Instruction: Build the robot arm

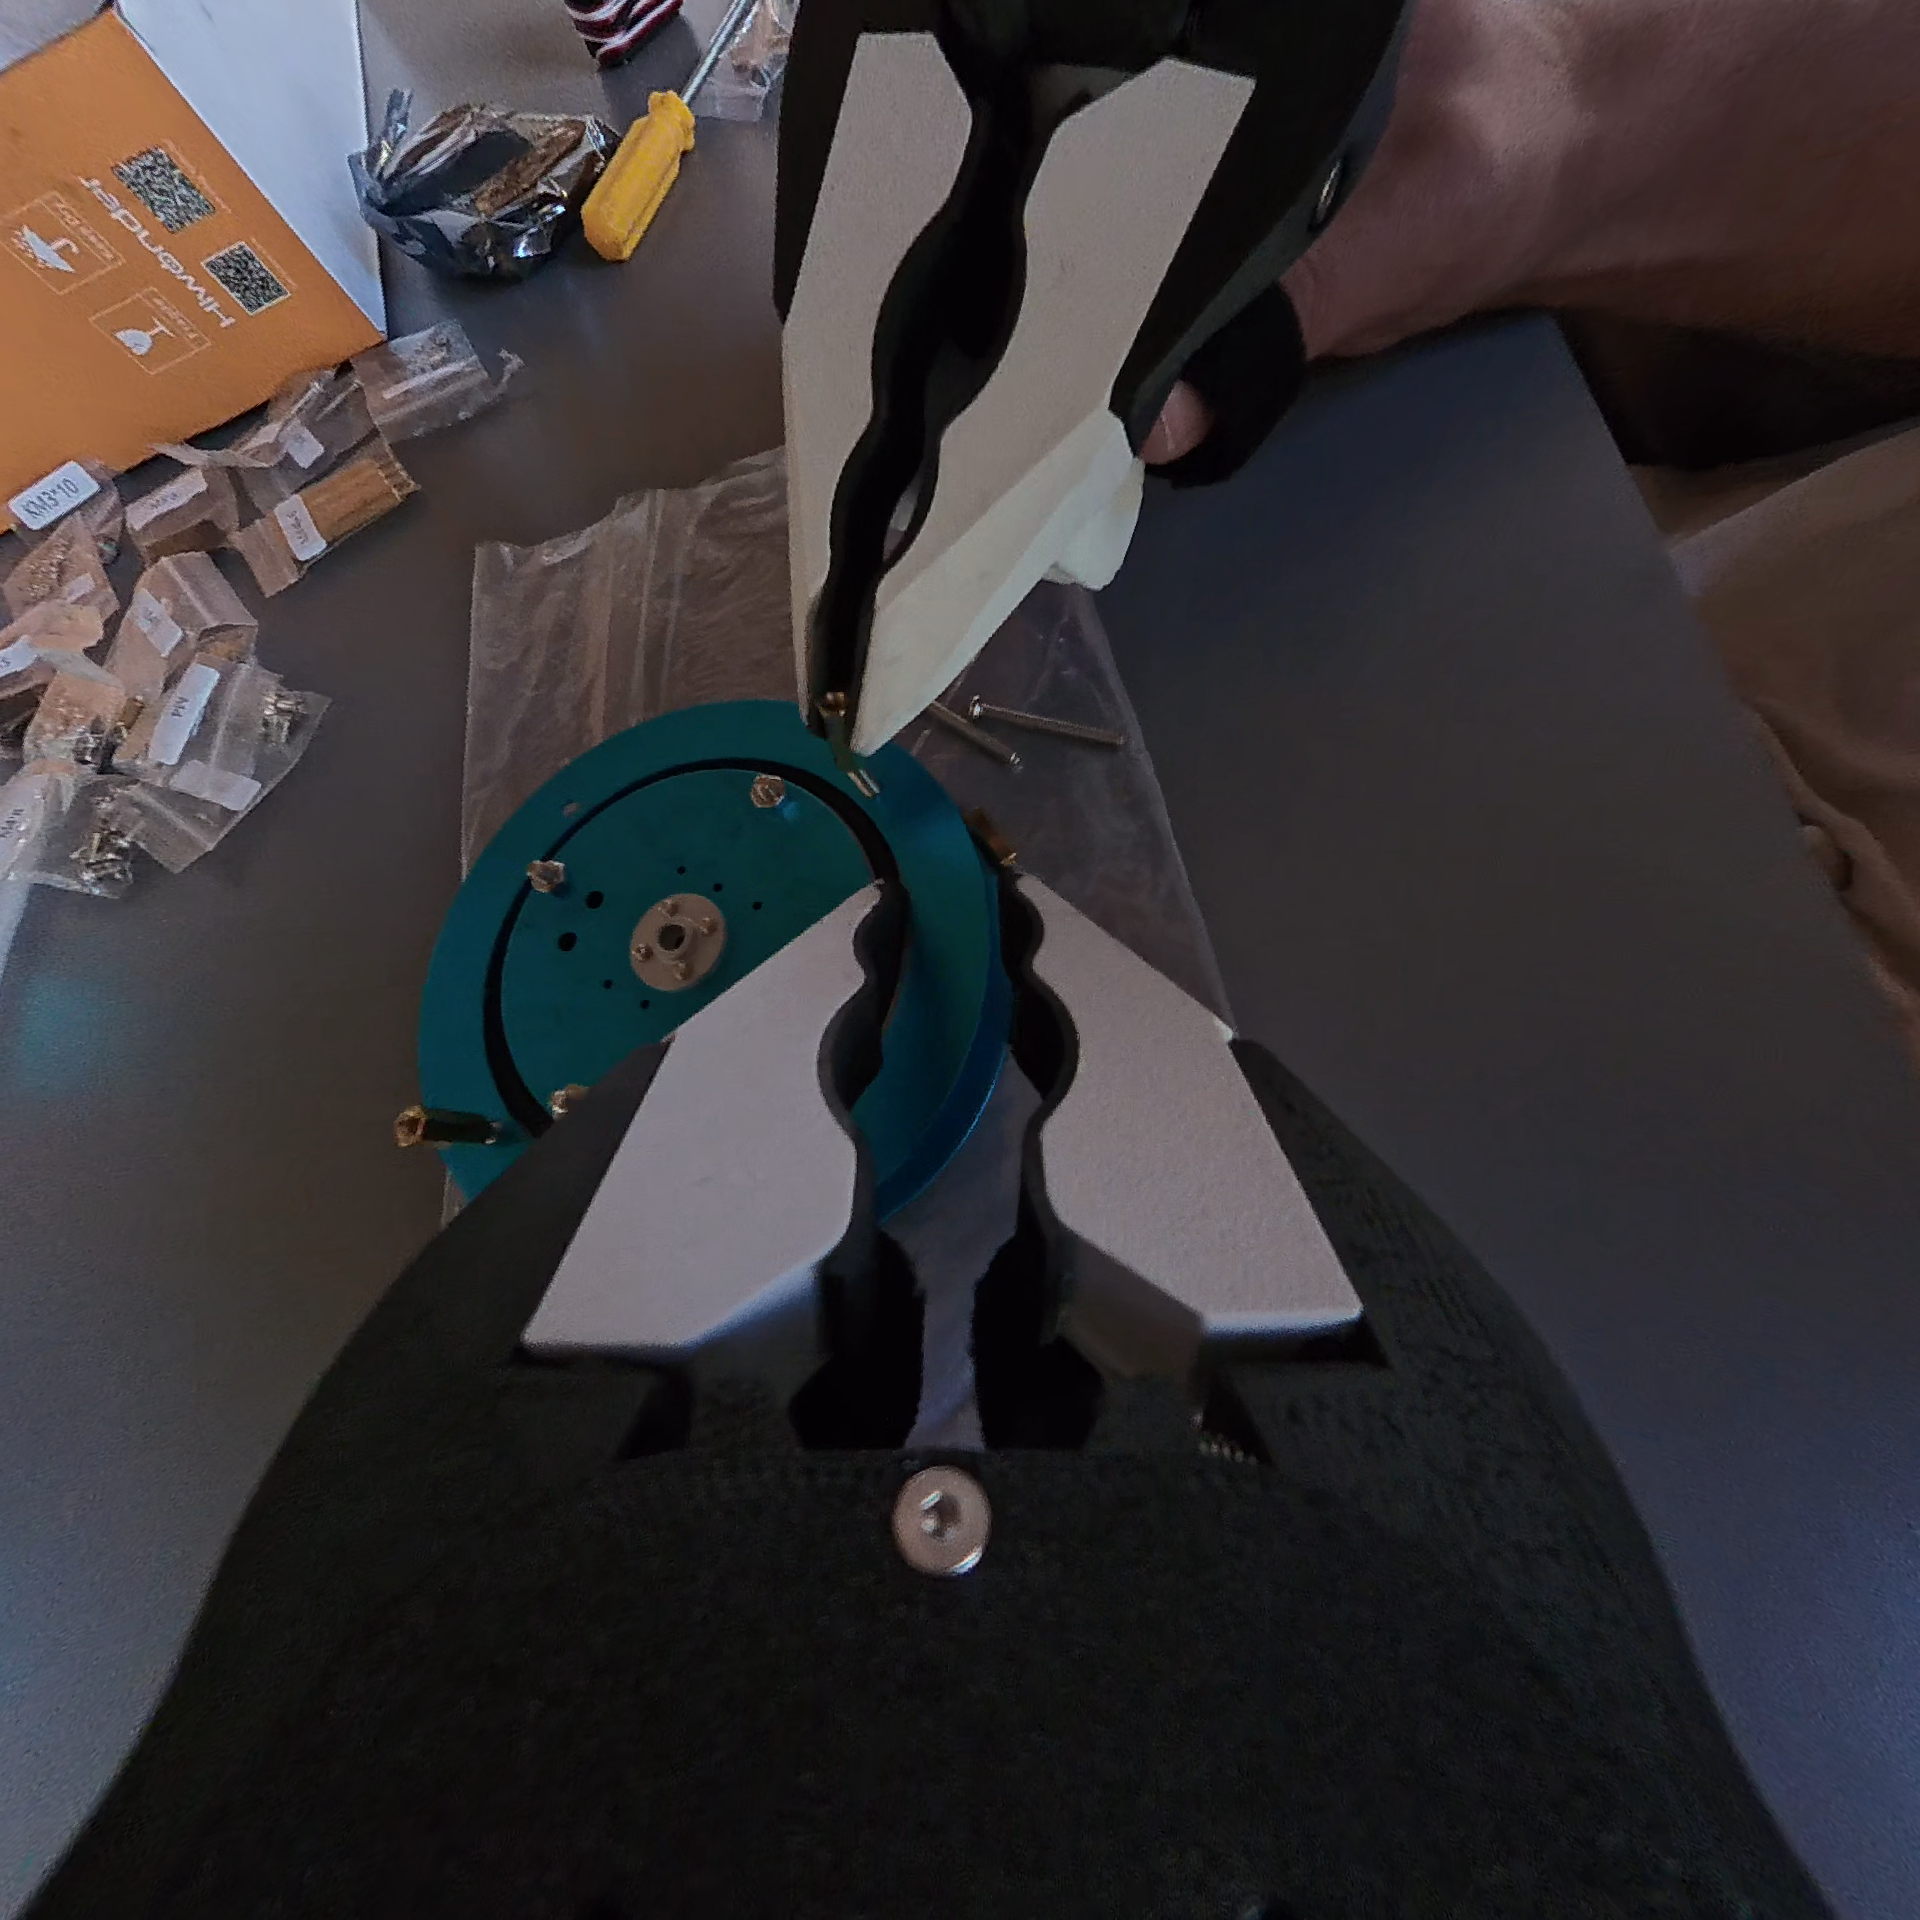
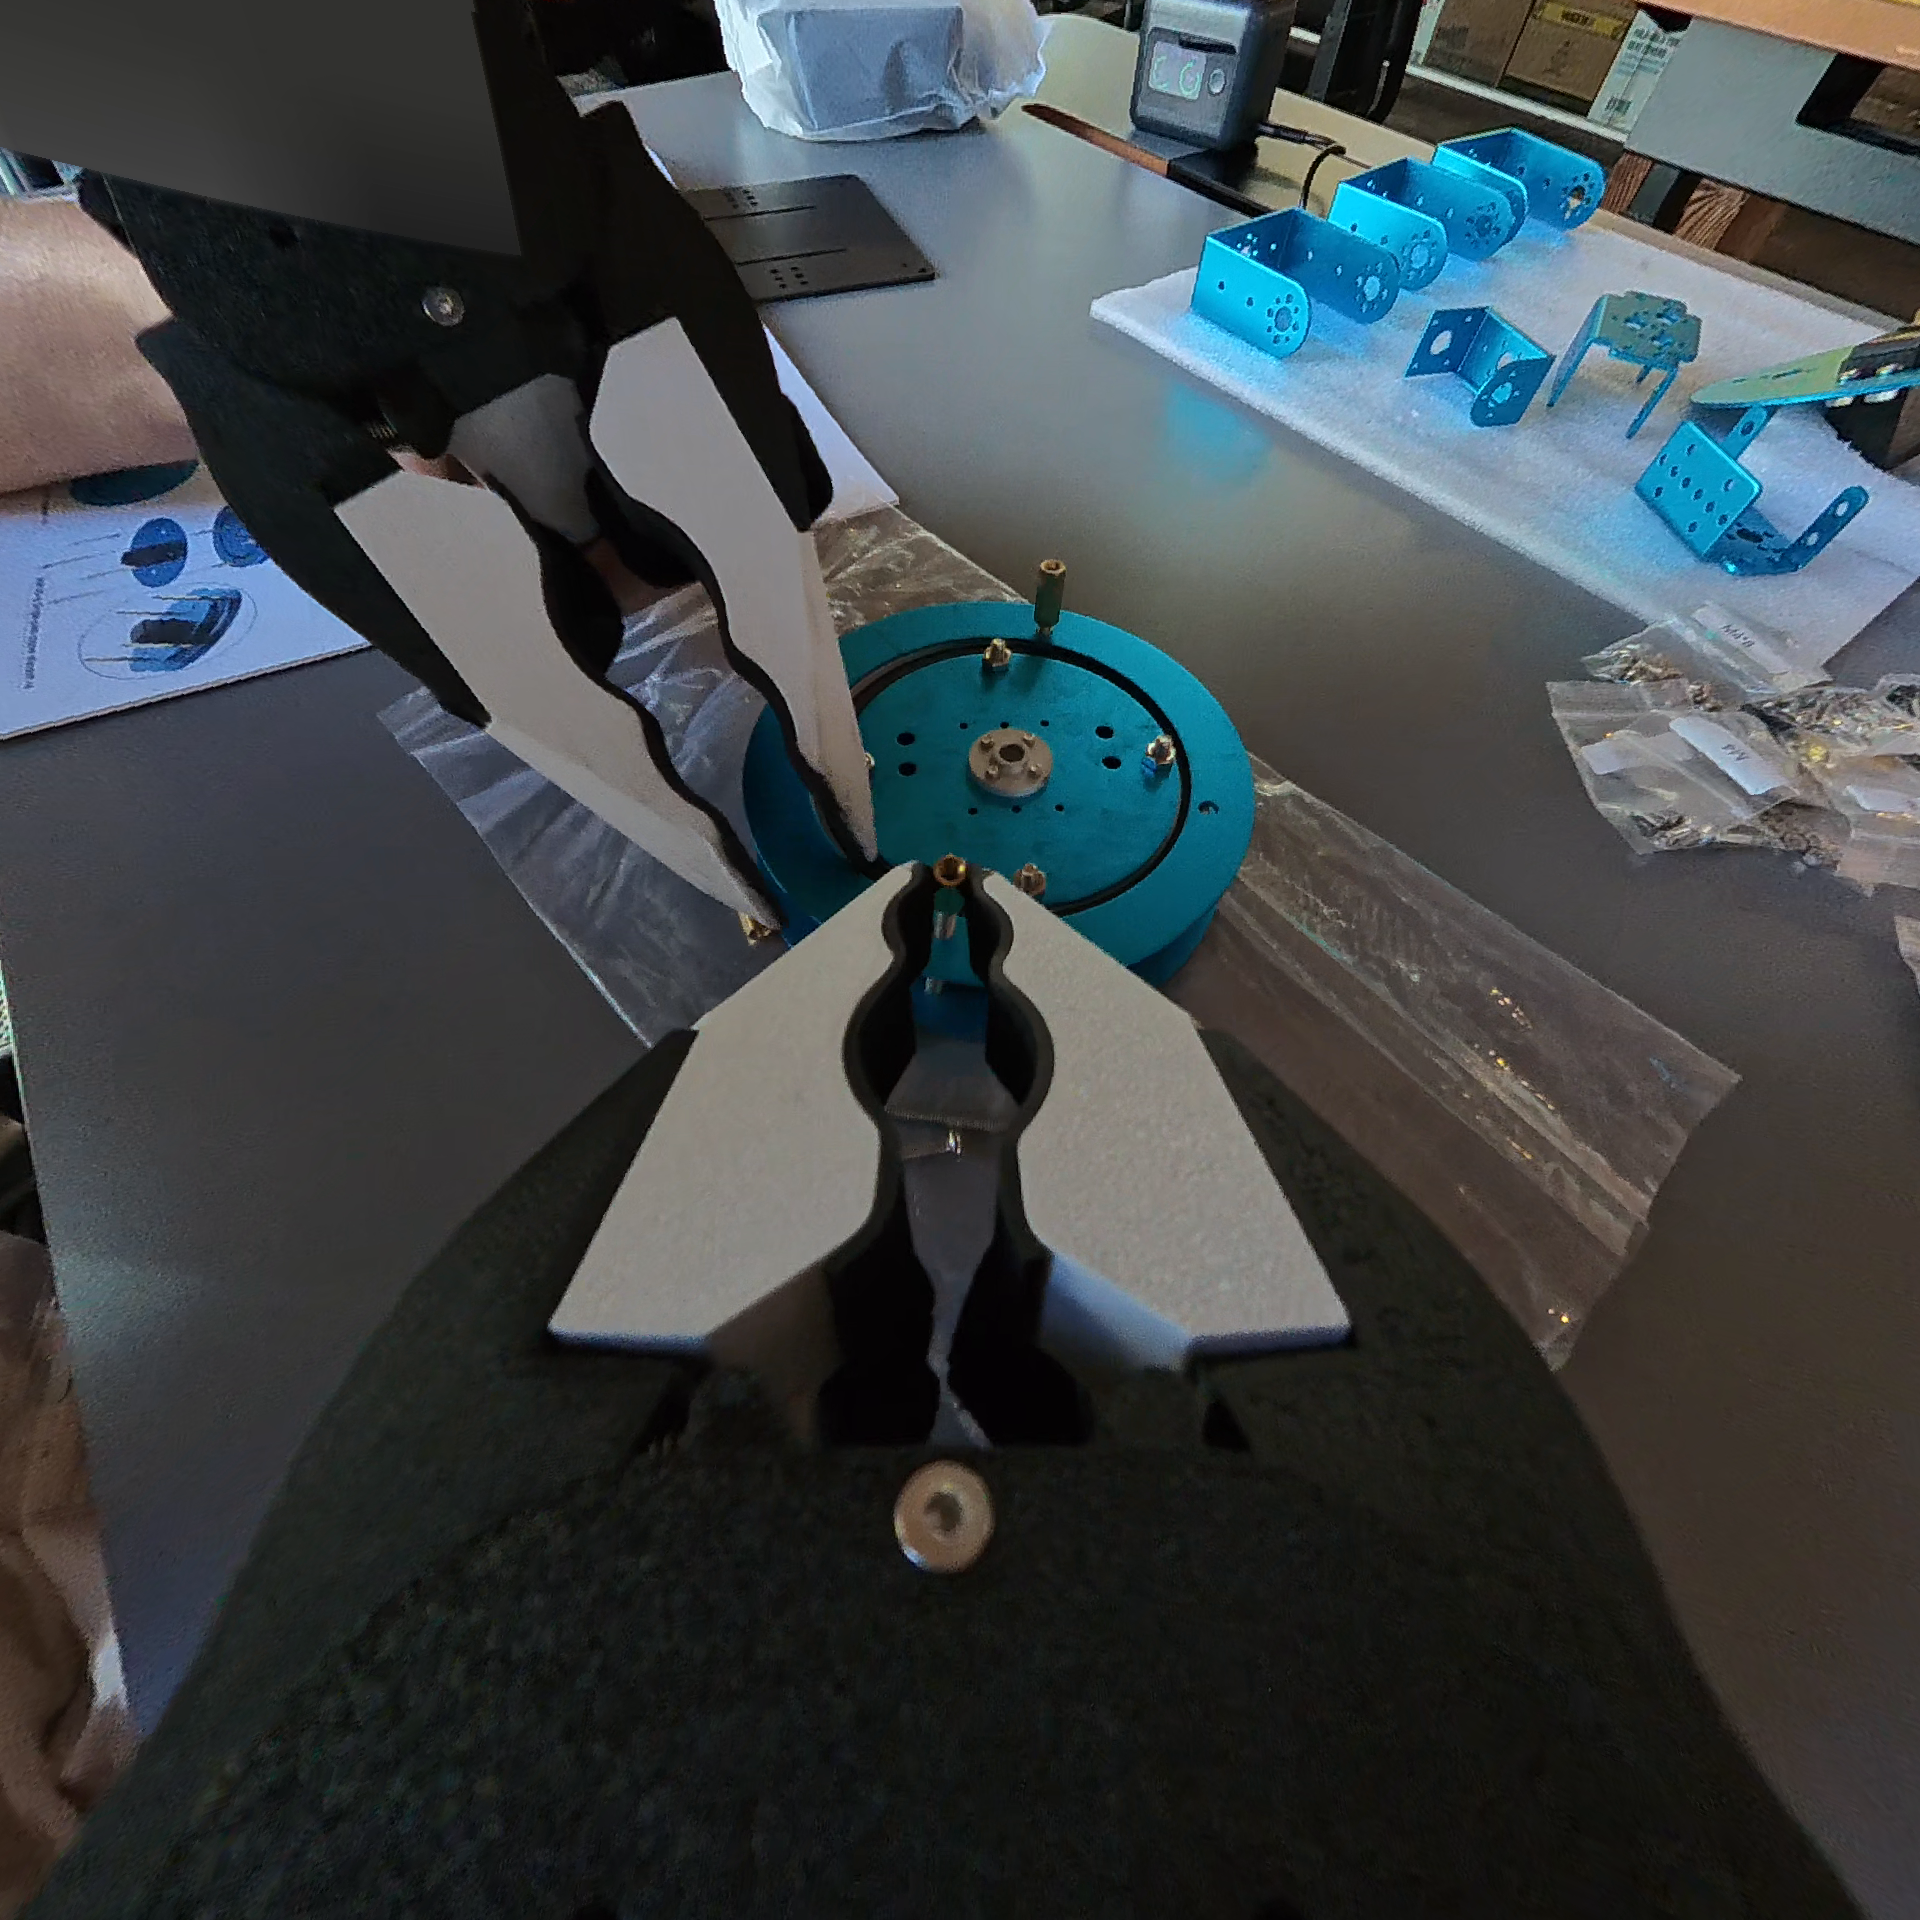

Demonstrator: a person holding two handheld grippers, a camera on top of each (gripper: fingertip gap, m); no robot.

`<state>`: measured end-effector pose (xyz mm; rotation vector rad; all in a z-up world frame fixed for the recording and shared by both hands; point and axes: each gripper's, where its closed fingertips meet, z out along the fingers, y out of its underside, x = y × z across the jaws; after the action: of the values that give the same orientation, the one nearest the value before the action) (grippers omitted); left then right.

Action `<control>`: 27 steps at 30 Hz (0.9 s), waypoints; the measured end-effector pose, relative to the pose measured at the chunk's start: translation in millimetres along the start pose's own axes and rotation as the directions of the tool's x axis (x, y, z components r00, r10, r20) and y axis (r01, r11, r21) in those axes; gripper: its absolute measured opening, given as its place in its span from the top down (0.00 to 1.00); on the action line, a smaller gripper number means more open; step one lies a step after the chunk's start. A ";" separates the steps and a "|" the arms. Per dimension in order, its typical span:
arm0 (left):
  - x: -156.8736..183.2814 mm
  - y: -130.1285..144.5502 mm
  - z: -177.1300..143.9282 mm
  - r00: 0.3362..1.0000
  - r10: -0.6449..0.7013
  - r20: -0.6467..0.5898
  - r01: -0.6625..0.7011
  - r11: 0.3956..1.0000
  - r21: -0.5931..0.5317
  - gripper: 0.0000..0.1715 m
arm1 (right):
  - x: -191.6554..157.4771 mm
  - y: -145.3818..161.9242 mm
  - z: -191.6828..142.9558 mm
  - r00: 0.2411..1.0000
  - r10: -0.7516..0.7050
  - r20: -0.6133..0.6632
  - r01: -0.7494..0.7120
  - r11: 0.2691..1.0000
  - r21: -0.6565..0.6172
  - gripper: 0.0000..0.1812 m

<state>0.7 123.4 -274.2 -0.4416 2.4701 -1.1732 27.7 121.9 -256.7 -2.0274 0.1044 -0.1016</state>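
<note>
A blue round metal base [image 1: 623,935] with a silver hub [image 1: 675,940] lies on a clear plastic bag [image 1: 582,623]. My left gripper [image 1: 951,894] is shut on the base's near right rim. It also shows in the right wrist view [image 2: 816,883], coming from the upper left. My right gripper [image 2: 948,878] is shut on a small brass standoff [image 2: 948,868] and holds it at the rim of the base [image 2: 1216,821]. In the left wrist view the right gripper [image 1: 844,727] comes down from above with the standoff [image 1: 854,764] at the far rim. Another standoff [image 2: 1051,597] stands upright on the rim.
An orange box [image 1: 135,260], a yellow screwdriver [image 1: 639,171] and small bags of screws [image 1: 156,675] lie to the left. Loose screws [image 1: 1039,722] lie on the bag. Blue brackets [image 2: 1455,260] on white foam, a black plate [image 2: 810,239] and a printed sheet [image 2: 135,613] surround the base. Both grippers' tips are close together, under 4 cm apart. The yellow screwdriver [image 1: 639,171] is about equally far from each gripper, around 30 cm.
</note>
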 end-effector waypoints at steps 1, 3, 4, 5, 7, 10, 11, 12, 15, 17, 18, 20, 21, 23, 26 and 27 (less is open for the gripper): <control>-0.4 -0.7 0.2 1.000 -0.002 0.003 0.002 1.000 0.002 0.89 | 0.2 -0.6 0.2 1.000 -0.006 -0.004 0.006 1.000 0.003 0.97; -0.2 -1.6 1.0 1.000 -0.007 0.002 0.007 1.000 0.005 0.89 | 0.1 -0.5 1.0 1.000 -0.010 -0.006 0.010 1.000 0.002 0.97; -0.1 -1.7 1.5 1.000 -0.007 0.002 0.007 1.000 0.006 0.89 | 0.2 -0.6 1.2 1.000 -0.009 -0.005 0.009 1.000 0.002 0.97; -0.2 -1.9 1.8 1.000 -0.006 0.005 0.006 1.000 0.007 0.89 | 0.5 -0.6 1.3 1.000 -0.004 -0.003 0.004 1.000 0.001 0.97; -0.3 -2.4 1.9 1.000 -0.008 0.006 0.008 1.000 0.010 0.89 | 0.8 -0.2 1.4 1.000 0.008 0.005 -0.008 1.000 -0.001 0.97; -0.7 -2.8 1.6 1.000 -0.012 0.005 0.012 1.000 0.013 0.89 | 1.7 0.4 1.9 1.000 0.014 0.003 -0.014 1.000 -0.006 0.97; -0.9 -3.0 1.5 1.000 -0.012 0.006 0.012 1.000 0.014 0.89 | 2.1 0.8 2.3 1.000 0.014 0.000 -0.014 1.000 -0.009 0.97; -1.1 -3.1 1.3 1.000 -0.013 0.006 0.013 1.000 0.015 0.89 | 2.1 1.0 2.4 1.000 0.016 0.001 -0.016 1.000 -0.011 0.97; -1.6 -4.8 -0.2 1.000 -0.014 0.006 0.014 1.000 0.023 0.89 | 2.5 1.4 2.7 1.000 0.023 0.005 -0.023 1.000 -0.013 0.96; -2.2 -6.2 -2.8 1.000 -0.010 0.005 0.010 1.000 0.026 0.89 | 2.3 0.6 2.1 1.000 0.025 0.008 -0.025 1.000 -0.007 0.96; -2.9 -7.5 -5.5 1.000 -0.006 0.005 0.006 1.000 0.030 0.89 | 2.3 -0.1 1.5 1.000 0.025 0.008 -0.025 1.000 -0.001 0.96; -10.4 -10.4 -15.6 1.000 0.006 0.027 -0.007 0.999 0.038 0.89 | 1.7 -1.7 -0.1 1.000 0.027 0.014 -0.027 1.000 0.013 0.95; -16.9 -12.5 -22.7 0.999 0.005 0.046 -0.007 0.999 0.053 0.88 | 1.3 -2.1 -0.7 0.999 0.031 0.019 -0.032 0.999 0.017 0.95; -33.6 -15.7 -38.2 0.996 -0.035 0.081 0.027 0.995 0.101 0.88 | 1.1 -2.2 -1.4 0.999 0.038 0.024 -0.039 0.999 0.020 0.95; -52.0 -13.2 -52.0 0.988 -0.142 0.064 0.131 0.980 0.149 0.88 | 1.9 -3.3 -2.4 0.999 0.043 0.022 -0.043 0.999 0.029 0.95; -55.7 -11.8 -53.6 0.985 -0.164 0.058 0.153 0.975 0.158 0.88 | 3.0 -3.9 -3.0 0.999 0.044 0.015 -0.044 0.998 0.035 0.95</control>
<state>26.9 176.1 -222.7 -0.6338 2.2992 -1.3747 30.5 120.7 -251.8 -1.9889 0.1372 -0.0612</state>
